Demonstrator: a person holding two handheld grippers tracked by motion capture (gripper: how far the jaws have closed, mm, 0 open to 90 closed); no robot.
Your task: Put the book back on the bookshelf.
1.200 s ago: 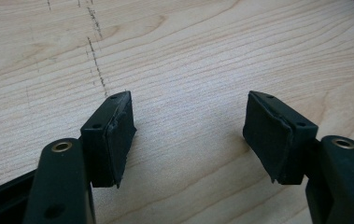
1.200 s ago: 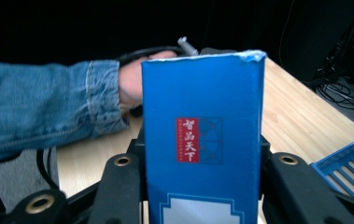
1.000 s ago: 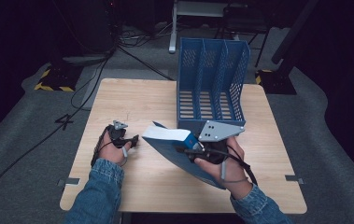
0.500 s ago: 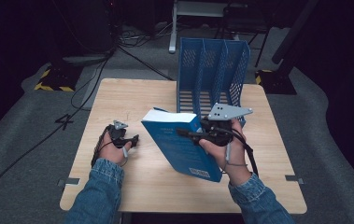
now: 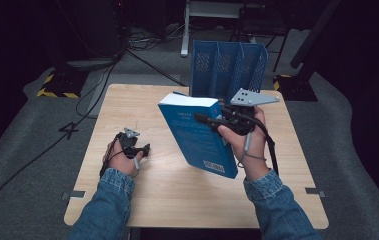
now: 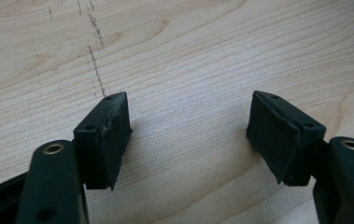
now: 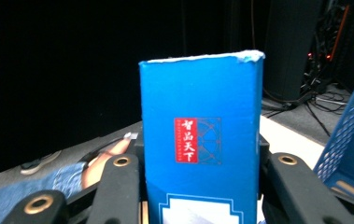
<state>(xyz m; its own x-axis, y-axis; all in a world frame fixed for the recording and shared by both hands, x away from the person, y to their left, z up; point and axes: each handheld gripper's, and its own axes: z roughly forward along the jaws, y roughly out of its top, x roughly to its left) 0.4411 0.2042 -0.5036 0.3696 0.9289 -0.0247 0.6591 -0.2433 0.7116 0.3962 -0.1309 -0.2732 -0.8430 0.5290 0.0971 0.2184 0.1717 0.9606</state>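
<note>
The right gripper (image 5: 212,120) has its jaws clamped tight on a thick blue book (image 5: 199,135), held up off the wooden table (image 5: 167,195) and tilted, its white page edges facing the far side and its lower corner hanging toward the near edge. In the right gripper view the book's (image 7: 200,140) blue spine stands upright between the two black jaws, a red label with white characters at its middle, pads pressing it from both sides. Just beyond the book, on the far right part of the table, stands a blue mesh file holder (image 5: 229,67) with upright compartments; the book sits in front of it, apart from it. Over on the left, the left gripper (image 5: 144,148) rests low by the table's near-left part, well apart from the book. Its jaws have just been opening a touch wider, and the left gripper view shows the pads (image 6: 114,135) spread with bare wood grain between them, nothing held.
</note>
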